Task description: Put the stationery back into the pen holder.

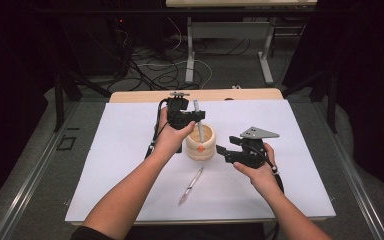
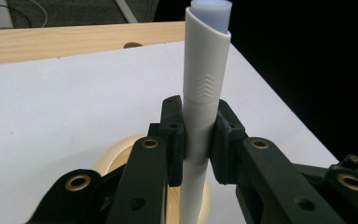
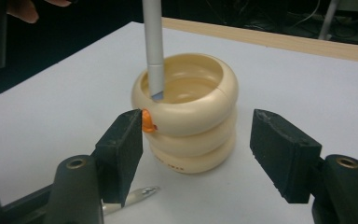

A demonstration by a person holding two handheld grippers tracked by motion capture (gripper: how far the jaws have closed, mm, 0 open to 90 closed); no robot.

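Observation:
A cream ringed pen holder (image 1: 201,143) (image 3: 186,119) with a small orange knob (image 3: 148,122) stands mid-table. My left gripper (image 1: 194,116) (image 2: 198,135) is shut on a grey pen (image 1: 198,122) (image 2: 204,93), held upright with its lower tip just inside the holder's rim (image 3: 156,88). Beneath those jaws part of the holder (image 2: 114,156) peeks out. My right gripper (image 1: 223,152) (image 3: 196,154) is open right beside the holder, its pads (image 3: 121,149) apart and a little short of the holder's sides, touching nothing. A second pen (image 1: 190,186) lies flat on the white sheet, its tip (image 3: 142,192) near my right jaw.
A white sheet (image 1: 125,150) covers the table, with a wooden strip (image 1: 140,96) along the far edge. Beyond the table are desk legs (image 1: 190,55) and cables (image 1: 155,70) on the floor. Dark drop-offs flank the sheet on both sides.

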